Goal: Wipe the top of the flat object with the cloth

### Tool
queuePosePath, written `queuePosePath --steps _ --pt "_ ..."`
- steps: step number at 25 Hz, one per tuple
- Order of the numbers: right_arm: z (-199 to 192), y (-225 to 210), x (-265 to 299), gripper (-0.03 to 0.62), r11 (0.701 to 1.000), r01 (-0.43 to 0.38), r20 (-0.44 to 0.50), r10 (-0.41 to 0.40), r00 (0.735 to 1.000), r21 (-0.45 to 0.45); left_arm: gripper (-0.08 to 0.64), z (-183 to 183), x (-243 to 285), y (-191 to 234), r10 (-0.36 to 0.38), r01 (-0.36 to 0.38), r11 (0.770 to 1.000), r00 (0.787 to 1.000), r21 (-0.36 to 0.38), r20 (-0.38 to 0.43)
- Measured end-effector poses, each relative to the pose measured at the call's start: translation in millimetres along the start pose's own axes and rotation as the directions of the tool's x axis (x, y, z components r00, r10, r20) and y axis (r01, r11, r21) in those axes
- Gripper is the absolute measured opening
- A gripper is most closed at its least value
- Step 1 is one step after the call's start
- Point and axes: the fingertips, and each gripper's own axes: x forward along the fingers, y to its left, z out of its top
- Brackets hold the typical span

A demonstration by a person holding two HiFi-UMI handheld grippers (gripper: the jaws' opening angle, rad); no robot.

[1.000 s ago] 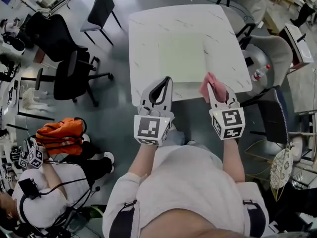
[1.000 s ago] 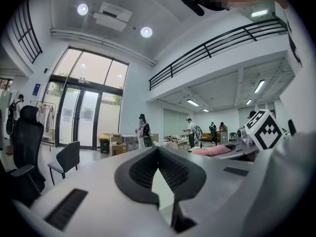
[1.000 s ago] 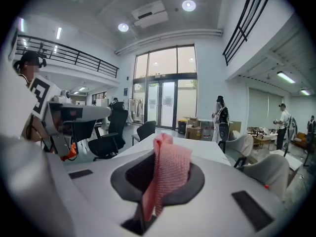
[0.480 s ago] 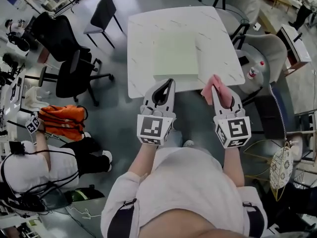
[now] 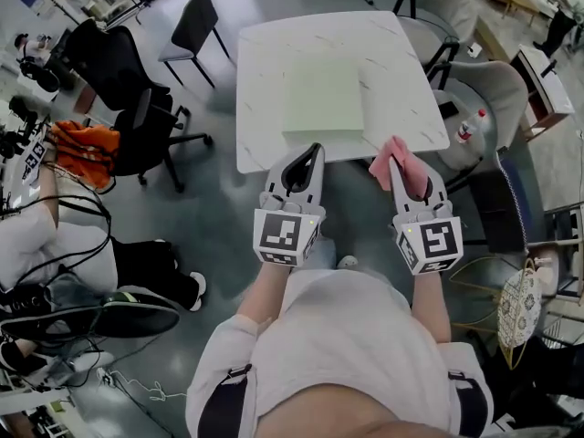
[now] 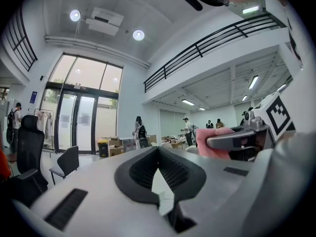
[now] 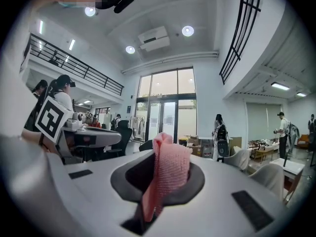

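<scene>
A pale green flat object lies on the white marble-look table. Both grippers hover just off the table's near edge, short of the flat object. My left gripper is shut with nothing in it; in the left gripper view its tips meet and point into the room. My right gripper is shut on a pink cloth. The cloth stands up between the jaws in the right gripper view and also shows in the left gripper view.
Black office chairs stand left of the table, another at its far left corner. Grey chairs and a bottle are on the right. A person with an orange item is at the far left.
Both grippers have drawn back from over the table's near edge to just off it, the cloth still held. The person at the left moved up the view with the orange item.
</scene>
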Motion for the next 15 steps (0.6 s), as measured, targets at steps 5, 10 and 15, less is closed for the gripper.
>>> queuePosePath --steps 5,10,15 --pt "2.3 -0.2 -3.2 0.031 1.000 -0.005 0.018 0.004 1.000 0.005 0.015 -0.9 -4.2 -1.0 0.012 -0.012 1.000 1.000 0.000 0.002" --pt "4.5 1.8 -4.1 0.031 1.000 -0.010 0.029 0.010 1.000 0.005 0.015 -0.9 -7.1 0.6 0.022 -0.022 1.000 1.000 -0.002 0.005" --pt "10.3 7.5 -3.5 0.031 1.000 -0.027 0.041 0.028 0.999 -0.013 0.015 -2.9 -11.1 3.6 0.029 -0.029 1.000 1.000 0.000 -0.001"
